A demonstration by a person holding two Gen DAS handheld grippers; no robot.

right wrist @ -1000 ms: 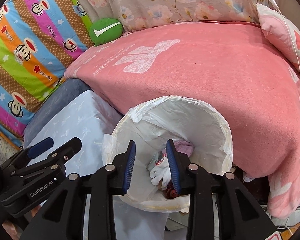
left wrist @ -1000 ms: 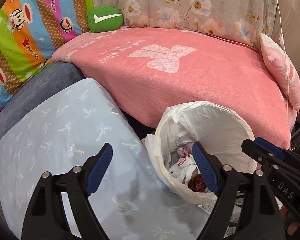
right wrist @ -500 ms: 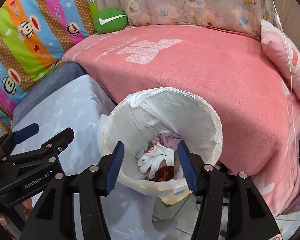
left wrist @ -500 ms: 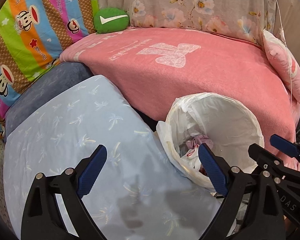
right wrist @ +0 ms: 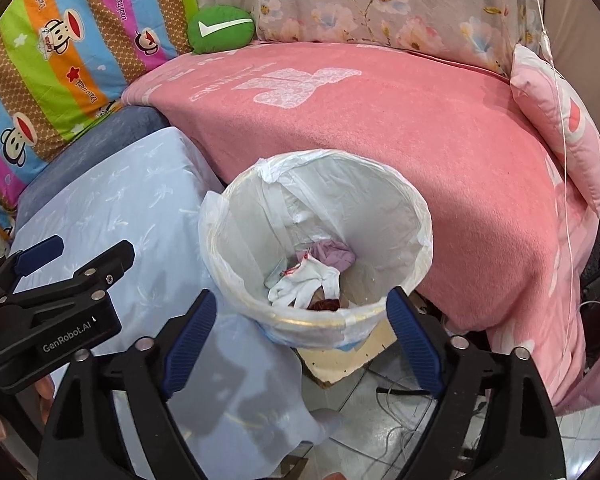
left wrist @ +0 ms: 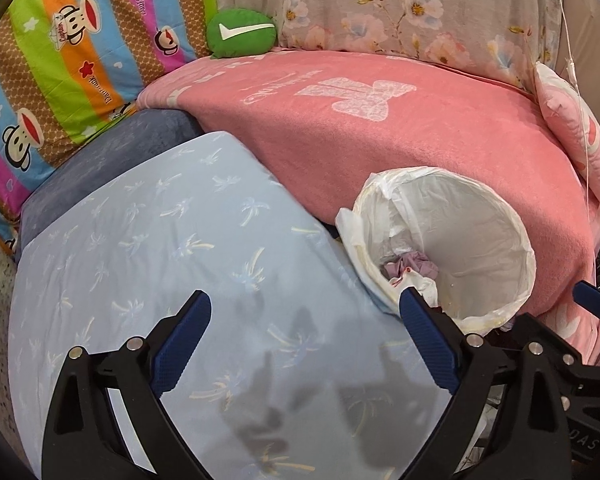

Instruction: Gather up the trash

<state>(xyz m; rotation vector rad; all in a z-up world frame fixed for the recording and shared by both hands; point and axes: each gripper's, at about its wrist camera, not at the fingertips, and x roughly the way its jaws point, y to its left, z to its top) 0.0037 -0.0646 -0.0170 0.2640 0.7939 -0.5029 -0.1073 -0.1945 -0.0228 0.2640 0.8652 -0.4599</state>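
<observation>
Your right gripper tilts steeply down over the near rim of the trash bin, its jaws spreading apart with nothing pinched between the blue pads (only the bin's rim shows through the gap). The bin, lined with a white bag, stands between the pale blue cushion and the pink blanket. Crumpled white tissue and a lilac scrap lie at its bottom. Your left gripper angles down over the pale blue cushion, just left of the bin, jaws spread wide and holding nothing. The green cushion sits well back against the striped bedding.
</observation>
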